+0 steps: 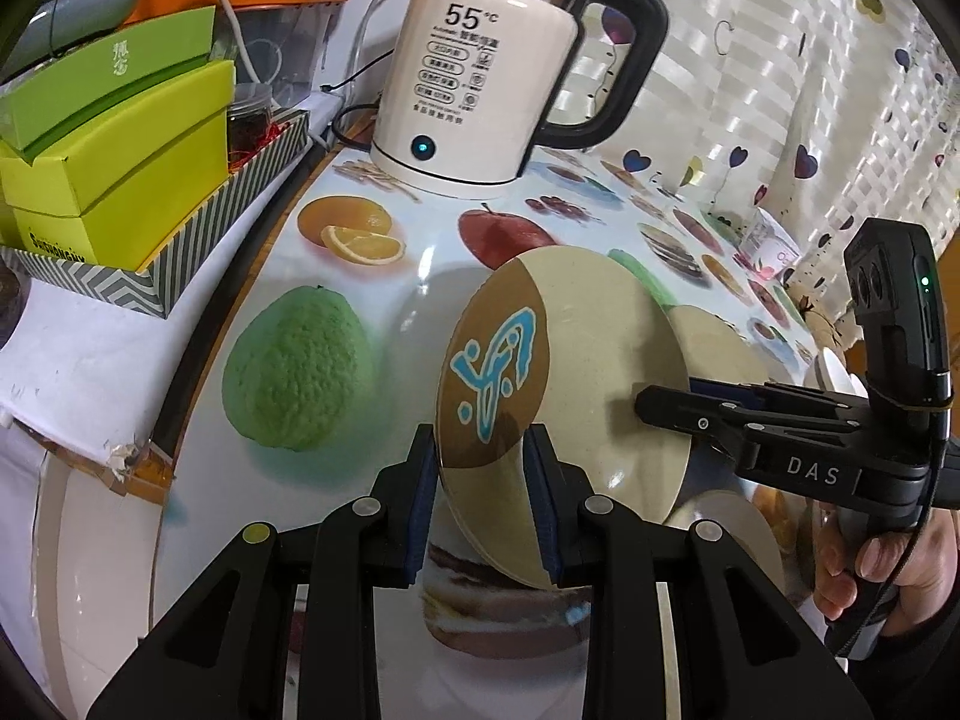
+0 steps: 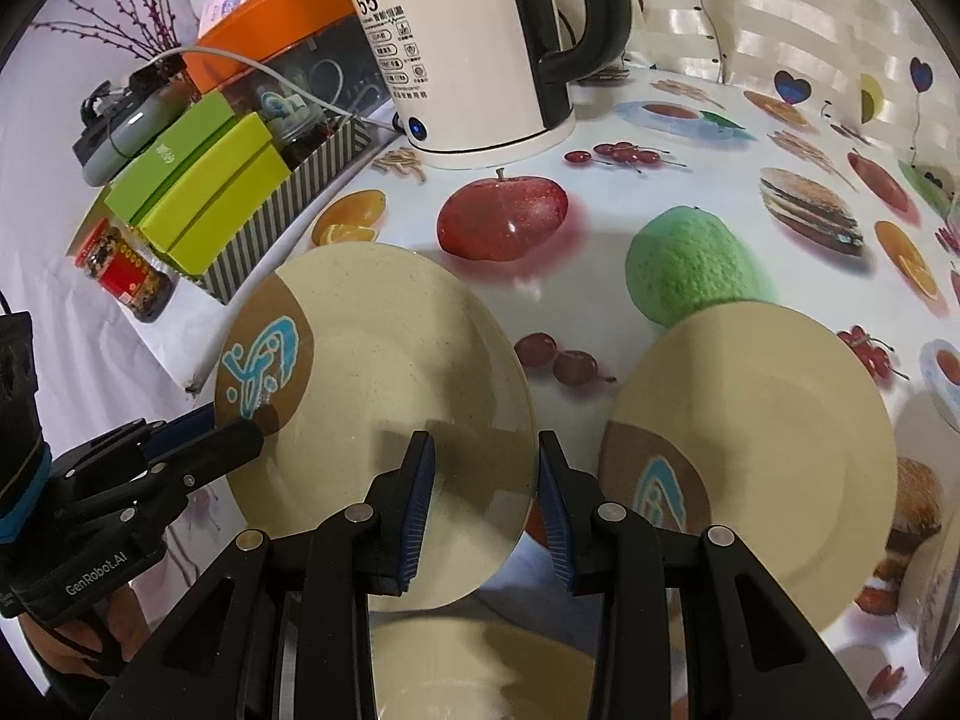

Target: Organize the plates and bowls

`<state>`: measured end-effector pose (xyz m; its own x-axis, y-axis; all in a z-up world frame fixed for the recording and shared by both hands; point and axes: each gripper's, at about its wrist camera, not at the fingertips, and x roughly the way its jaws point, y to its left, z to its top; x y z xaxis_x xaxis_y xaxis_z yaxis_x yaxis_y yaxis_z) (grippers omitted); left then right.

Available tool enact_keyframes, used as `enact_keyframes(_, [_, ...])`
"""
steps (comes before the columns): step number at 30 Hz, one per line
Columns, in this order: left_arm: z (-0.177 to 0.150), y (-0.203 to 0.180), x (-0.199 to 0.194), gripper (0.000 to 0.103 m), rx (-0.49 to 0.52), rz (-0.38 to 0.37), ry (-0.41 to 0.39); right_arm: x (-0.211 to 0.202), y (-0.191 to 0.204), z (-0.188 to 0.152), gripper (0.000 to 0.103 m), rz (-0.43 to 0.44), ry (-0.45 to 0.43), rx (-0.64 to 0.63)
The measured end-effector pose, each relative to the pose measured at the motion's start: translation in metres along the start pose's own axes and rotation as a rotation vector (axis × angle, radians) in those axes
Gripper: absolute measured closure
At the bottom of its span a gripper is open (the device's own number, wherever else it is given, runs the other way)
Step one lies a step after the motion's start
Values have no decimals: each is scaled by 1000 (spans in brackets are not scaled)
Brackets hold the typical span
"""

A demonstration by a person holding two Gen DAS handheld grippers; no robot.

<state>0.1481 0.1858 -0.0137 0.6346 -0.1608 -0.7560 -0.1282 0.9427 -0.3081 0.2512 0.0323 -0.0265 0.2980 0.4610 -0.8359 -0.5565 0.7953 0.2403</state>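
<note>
Mid-frame, the left gripper and the right gripper each pinch opposite rim edges of the tilted beige plate, apparently to steady it, lifted clear of the fruit-print tablecloth; a second plate lies lower right.

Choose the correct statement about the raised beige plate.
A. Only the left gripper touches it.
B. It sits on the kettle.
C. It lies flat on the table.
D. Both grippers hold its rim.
D: the left gripper and right gripper each straddle the plate's rim.
</note>
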Motion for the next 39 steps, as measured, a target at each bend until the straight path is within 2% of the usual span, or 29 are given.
enact_keyframes(14, [6,-22,-22,73,25,11,-40,-34,1,-3,70,-8,-43,-5])
enact_keyframes(26, [0,-28,-24,73,27,2,-10,-35,1,-6,70,-22,-16,-14])
enact_keyframes(31, [-11,-44,-35,73,53,-19,0,-54,-1,-23,70,-38,-11,-21])
enact_keyframes(39, [-44,-78,-45,73,110,-40,38,-79,-13,-70,70,-56,11,-4])
